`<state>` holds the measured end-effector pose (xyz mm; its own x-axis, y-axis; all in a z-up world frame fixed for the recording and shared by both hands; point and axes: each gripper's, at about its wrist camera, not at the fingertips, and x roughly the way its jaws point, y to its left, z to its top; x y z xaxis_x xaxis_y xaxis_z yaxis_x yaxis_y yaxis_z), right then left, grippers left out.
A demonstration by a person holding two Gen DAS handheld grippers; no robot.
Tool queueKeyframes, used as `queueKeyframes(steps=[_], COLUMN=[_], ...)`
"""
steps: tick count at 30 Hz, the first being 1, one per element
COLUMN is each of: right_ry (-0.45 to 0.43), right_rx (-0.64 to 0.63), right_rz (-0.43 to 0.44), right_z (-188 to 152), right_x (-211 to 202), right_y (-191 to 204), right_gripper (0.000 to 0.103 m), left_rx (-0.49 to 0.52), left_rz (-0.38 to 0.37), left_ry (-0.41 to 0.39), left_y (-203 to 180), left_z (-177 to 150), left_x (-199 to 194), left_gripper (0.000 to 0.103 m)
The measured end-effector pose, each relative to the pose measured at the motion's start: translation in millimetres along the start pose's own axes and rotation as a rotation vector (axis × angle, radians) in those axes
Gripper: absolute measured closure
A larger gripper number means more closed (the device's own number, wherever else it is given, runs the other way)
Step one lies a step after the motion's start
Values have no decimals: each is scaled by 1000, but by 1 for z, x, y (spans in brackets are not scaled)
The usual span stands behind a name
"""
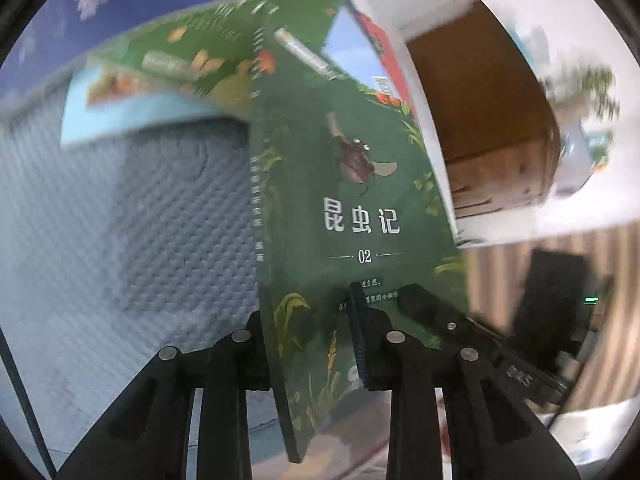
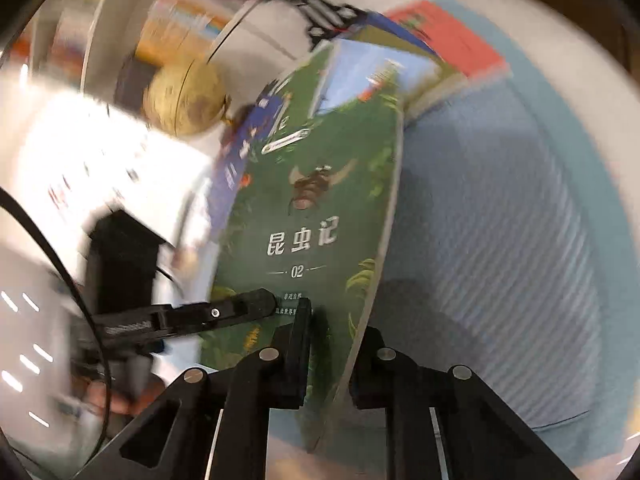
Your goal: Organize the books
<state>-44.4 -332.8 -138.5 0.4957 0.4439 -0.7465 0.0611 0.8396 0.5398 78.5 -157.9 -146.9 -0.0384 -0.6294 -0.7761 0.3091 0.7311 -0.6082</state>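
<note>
both grippers, left gripper (image 1: 308, 344) and right gripper (image 2: 332, 344), are clamping the green book (image 1: 352, 200); other books (image 1: 168, 64) are still lying loose on the mat (image 1: 140, 220), so lots left imo.

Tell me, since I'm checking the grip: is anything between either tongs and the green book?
Nothing visible. The left tongs and the right tongs each clamp the green book directly at its lower edge, pads on the cover.
</note>
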Motion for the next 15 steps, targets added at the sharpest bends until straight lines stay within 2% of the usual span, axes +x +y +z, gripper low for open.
queueKeyframes(steps=[3, 7, 10, 13, 15], right_ry=[-11, -40, -66, -91, -109], right_rx=[-77, -222, -317, -378, -421], right_rz=[-42, -93, -120, -114, -102], right_z=[4, 2, -2, 9, 18], right_x=[-5, -20, -31, -29, -25], right_y=[16, 47, 67, 95, 118], right_gripper=[89, 89, 88, 88, 88], left_rx=[86, 114, 123, 88, 73], left_rz=[65, 62, 62, 18, 20], left_ry=[-43, -93, -139, -188, -238], left_y=[-23, -31, -19, 5, 15], left_z=[2, 6, 0, -10, -8], left_x=[-9, -31, -58, -91, -115], left_gripper=[78, 80, 80, 80, 80])
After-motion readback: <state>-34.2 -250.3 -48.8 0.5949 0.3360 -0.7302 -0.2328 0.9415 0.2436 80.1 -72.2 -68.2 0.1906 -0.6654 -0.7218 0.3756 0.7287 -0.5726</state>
